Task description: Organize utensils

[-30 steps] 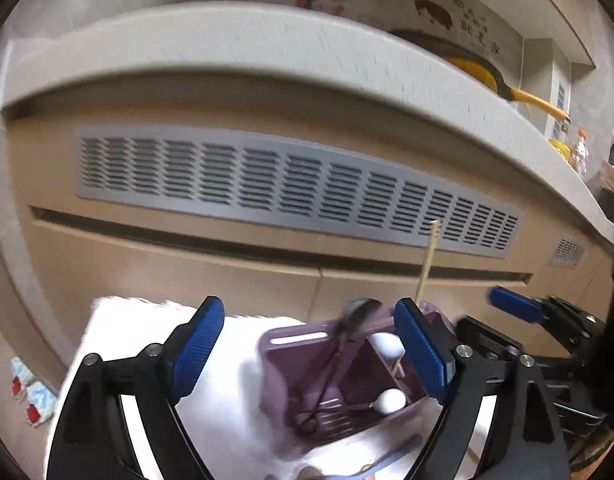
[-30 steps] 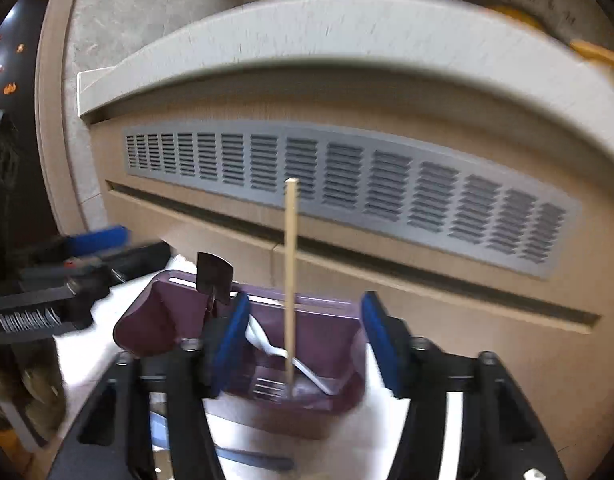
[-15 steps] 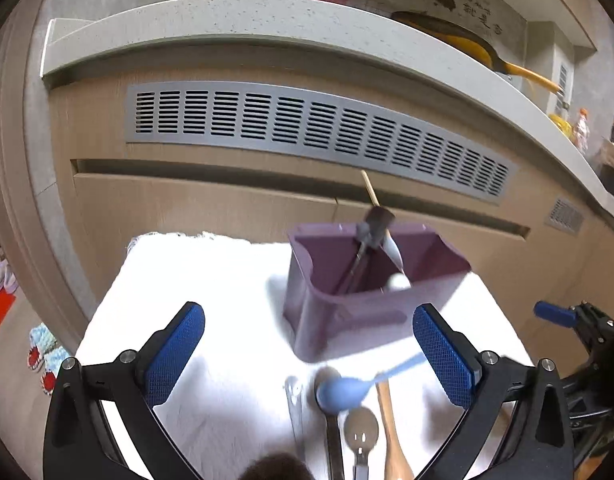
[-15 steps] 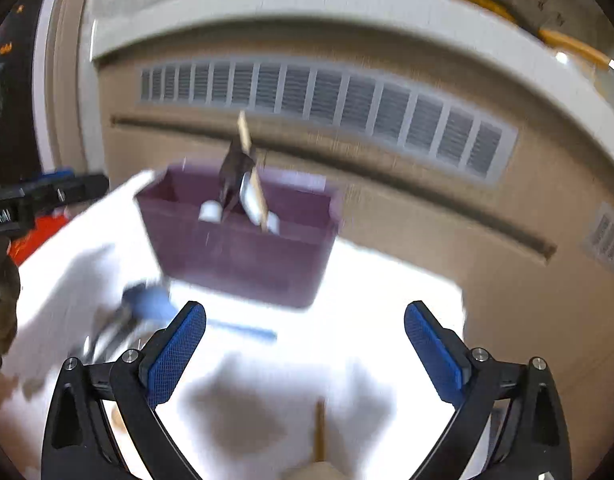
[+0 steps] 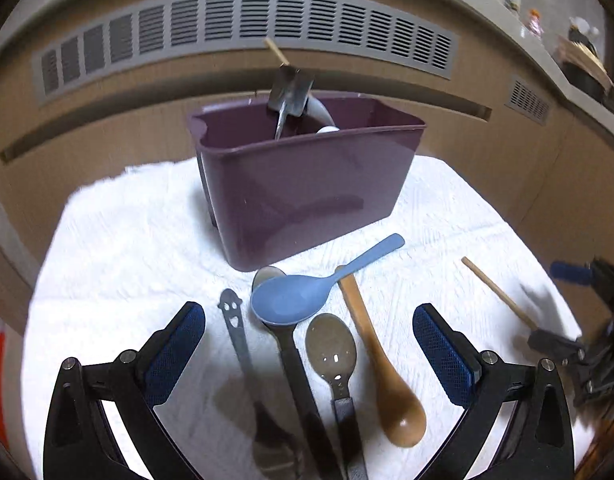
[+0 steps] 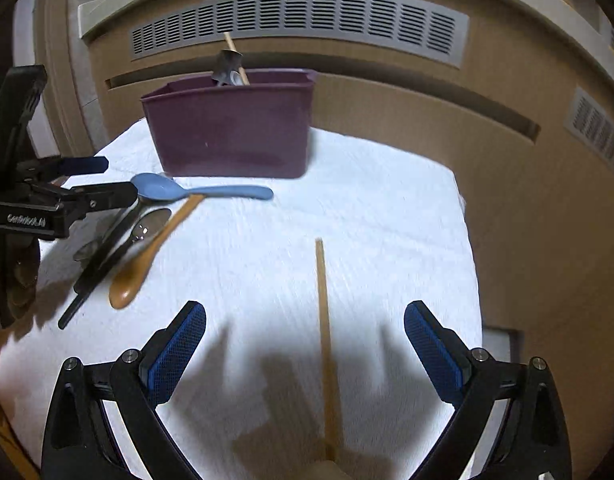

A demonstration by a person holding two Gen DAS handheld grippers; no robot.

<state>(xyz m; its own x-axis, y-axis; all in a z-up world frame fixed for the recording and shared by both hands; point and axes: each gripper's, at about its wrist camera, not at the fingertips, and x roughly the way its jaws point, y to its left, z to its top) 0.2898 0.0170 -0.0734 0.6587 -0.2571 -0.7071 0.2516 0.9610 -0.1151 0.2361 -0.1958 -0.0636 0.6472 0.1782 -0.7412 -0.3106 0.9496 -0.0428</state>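
Note:
A purple utensil bin (image 5: pixel 307 180) stands on a white towel (image 5: pixel 127 260) and holds a dark utensil, a white spoon and a wooden stick; it also shows in the right wrist view (image 6: pixel 231 128). In front of it lie a blue spoon (image 5: pixel 303 296), a brown wooden spoon (image 5: pixel 383 368), a grey spoon (image 5: pixel 333 348) and dark-handled utensils. My left gripper (image 5: pixel 309 352) is open low over these. My right gripper (image 6: pixel 305 352) is open, with a wooden chopstick (image 6: pixel 326 340) lying on the towel between its fingers.
A beige cabinet front with a grey vent grille (image 5: pixel 247 24) rises close behind the towel, under a countertop. The towel's right edge (image 6: pixel 467 240) drops off beside the cabinet. The left gripper's body (image 6: pixel 47 200) sits at the left in the right wrist view.
Both grippers have pulled back and down from the bin. The loose spoons now lie under the left gripper, and the chopstick lies between the right gripper's fingers.

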